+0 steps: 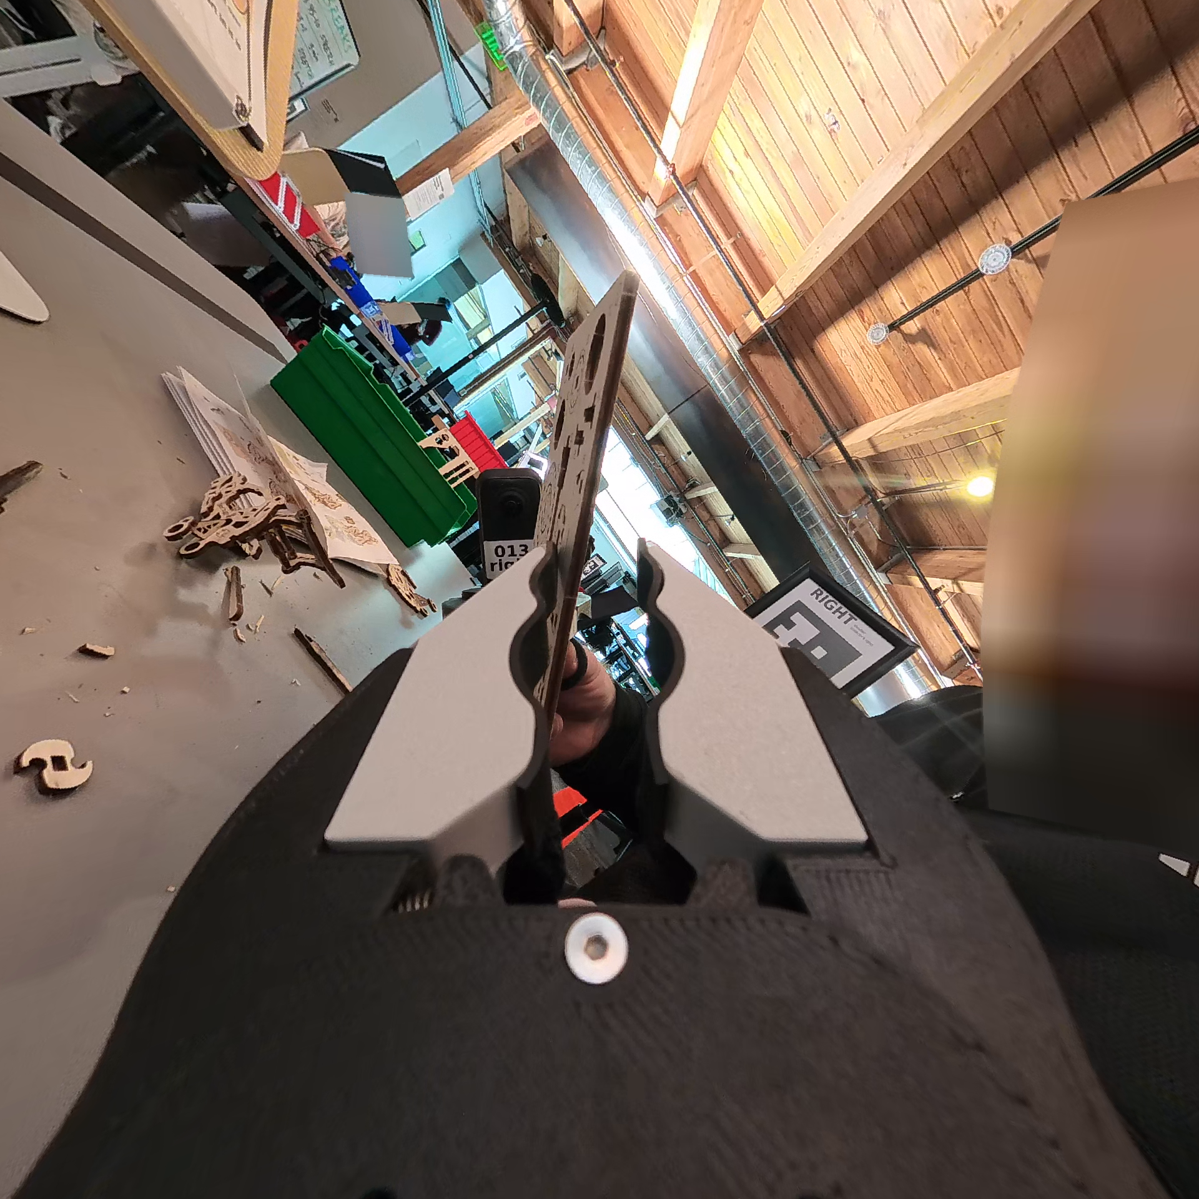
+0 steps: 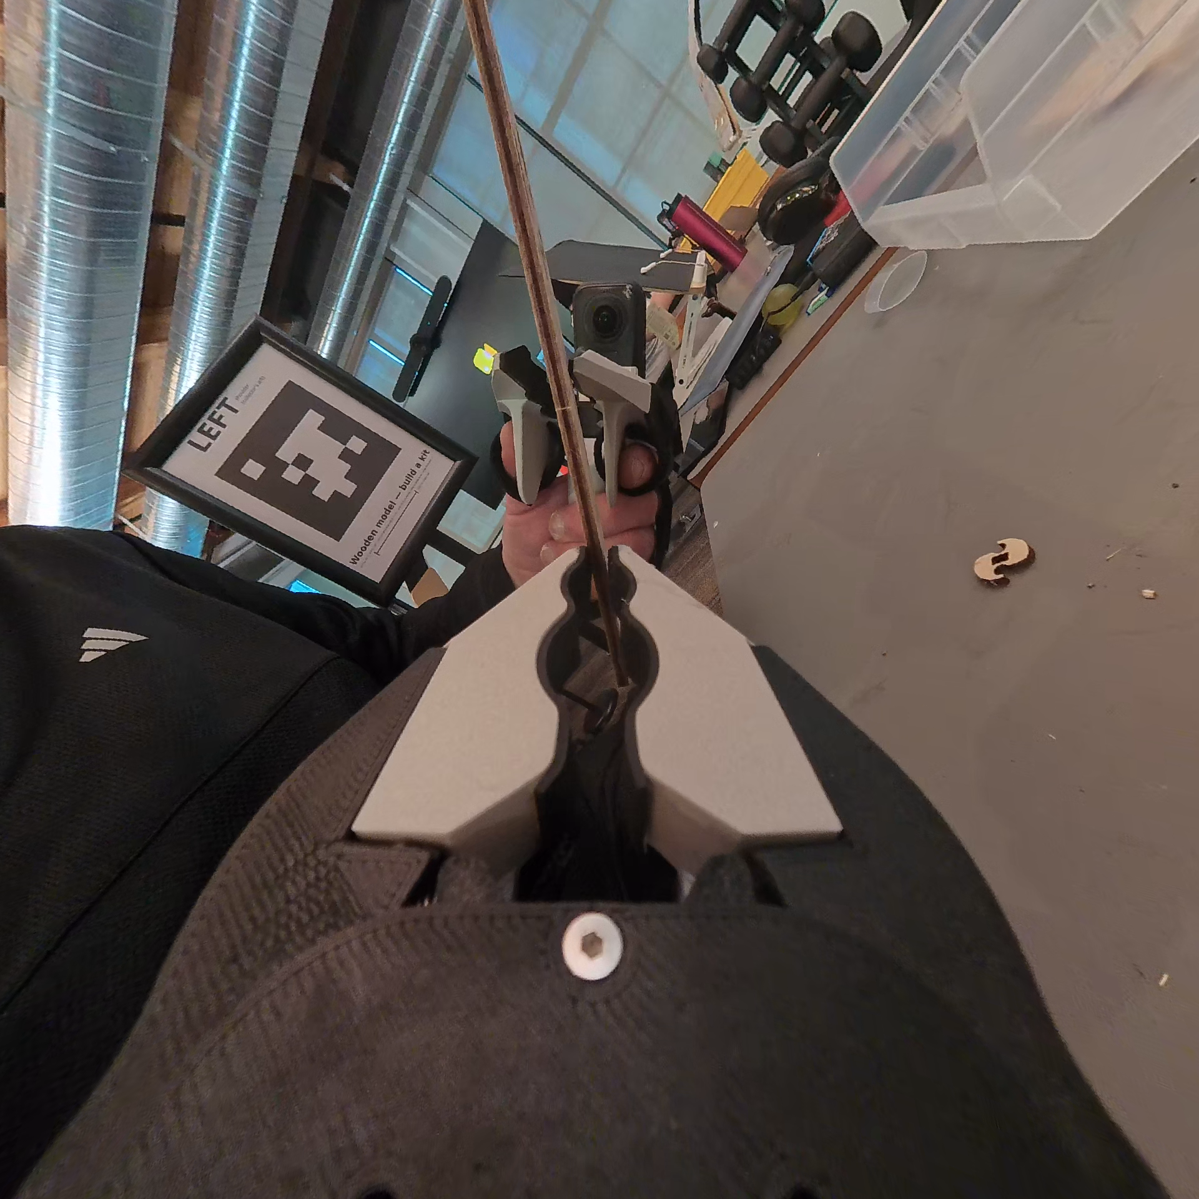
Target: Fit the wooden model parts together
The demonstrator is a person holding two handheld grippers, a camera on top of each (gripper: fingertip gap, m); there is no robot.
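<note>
A thin laser-cut wooden sheet (image 1: 587,415) with cut-out holes stands edge-on in the air between both grippers. My right gripper (image 2: 600,558) is shut on one end of the sheet (image 2: 519,214). My left gripper (image 1: 593,561) is open around the other end. The sheet lies against one finger (image 1: 519,623) with a gap to the other. The left gripper also shows in the right wrist view (image 2: 571,499), fingers apart on either side of the sheet. A partly built wooden model (image 1: 253,519) lies on the grey table (image 1: 130,681).
Instruction sheets (image 1: 227,428) lie by the model, with wood scraps around. A small loose wooden piece (image 1: 55,765) lies on the table, also in the right wrist view (image 2: 1002,561). A green bin (image 1: 370,441) and a clear plastic bin (image 2: 1005,130) stand at the table edges. Some 8 cm of space lies between my two pairs of fingers.
</note>
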